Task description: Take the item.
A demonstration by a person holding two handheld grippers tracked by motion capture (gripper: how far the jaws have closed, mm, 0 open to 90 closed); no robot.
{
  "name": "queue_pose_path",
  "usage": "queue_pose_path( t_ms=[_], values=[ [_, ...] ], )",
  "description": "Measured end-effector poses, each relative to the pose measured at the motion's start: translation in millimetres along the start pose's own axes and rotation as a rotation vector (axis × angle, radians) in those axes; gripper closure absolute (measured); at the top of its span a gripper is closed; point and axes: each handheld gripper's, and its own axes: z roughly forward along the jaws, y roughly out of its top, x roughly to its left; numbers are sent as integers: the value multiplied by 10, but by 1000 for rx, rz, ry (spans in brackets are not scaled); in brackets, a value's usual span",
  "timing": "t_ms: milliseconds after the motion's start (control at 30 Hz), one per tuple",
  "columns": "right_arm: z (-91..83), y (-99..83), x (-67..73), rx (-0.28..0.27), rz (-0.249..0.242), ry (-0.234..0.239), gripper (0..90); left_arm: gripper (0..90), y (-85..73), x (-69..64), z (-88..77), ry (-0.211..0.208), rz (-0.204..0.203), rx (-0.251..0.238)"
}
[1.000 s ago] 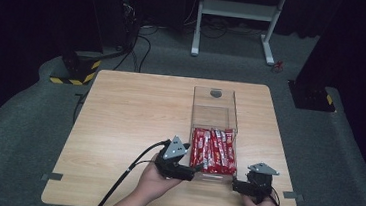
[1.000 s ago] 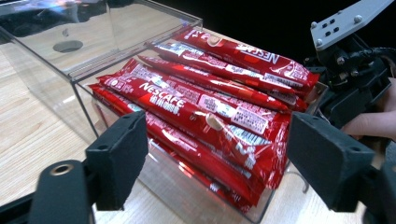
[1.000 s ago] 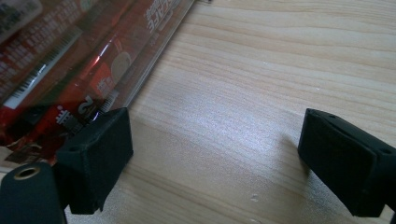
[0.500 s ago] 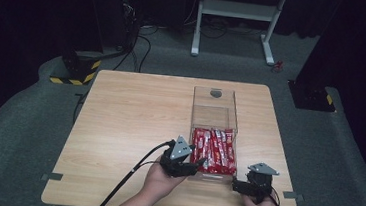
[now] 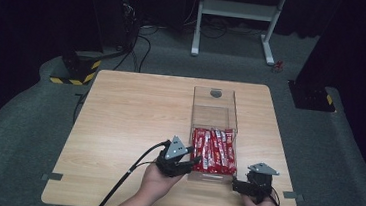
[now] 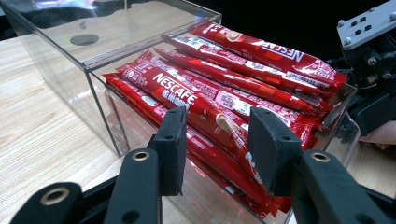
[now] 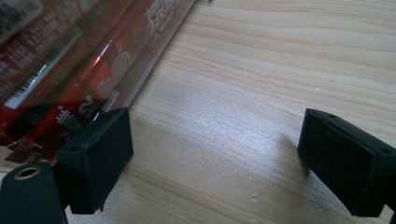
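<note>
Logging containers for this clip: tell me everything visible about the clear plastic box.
The clear rectangular plastic box stands upright on the wooden table, right of centre. Its open near half holds red Nescafe stick sachets; a clear lid with a round hole covers the far half. The left hand-held gripper reaches over its near left corner.

The high camera sits above my side of the table [image 5: 135, 109], facing forward and down from far off. My left gripper camera looks along its fingers [image 6: 273, 149], close to the clear box [image 6: 93, 60]. My right gripper camera faces the tabletop, very near. All three views share that box.
</note>
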Motion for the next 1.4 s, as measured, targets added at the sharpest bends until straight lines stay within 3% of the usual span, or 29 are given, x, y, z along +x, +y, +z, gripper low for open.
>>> queue_pose_path(
  t_ms=[367, 867, 967, 1400],
  values=[
    [-1, 0, 0, 0, -1, 1, 101, 567, -19, -144, 109, 11, 46, 16],
    [-1, 0, 1, 0, 1, 1, 102, 749, -40, -137, 91, 0, -3, 16],
    [-1, 0, 2, 0, 1, 2, 103, 823, -49, -153, 98, -3, -8, 21],
    [-2, 0, 2, -1, 1, 2, 104, 880, -61, -172, 51, -17, -30, -11]
  ],
)
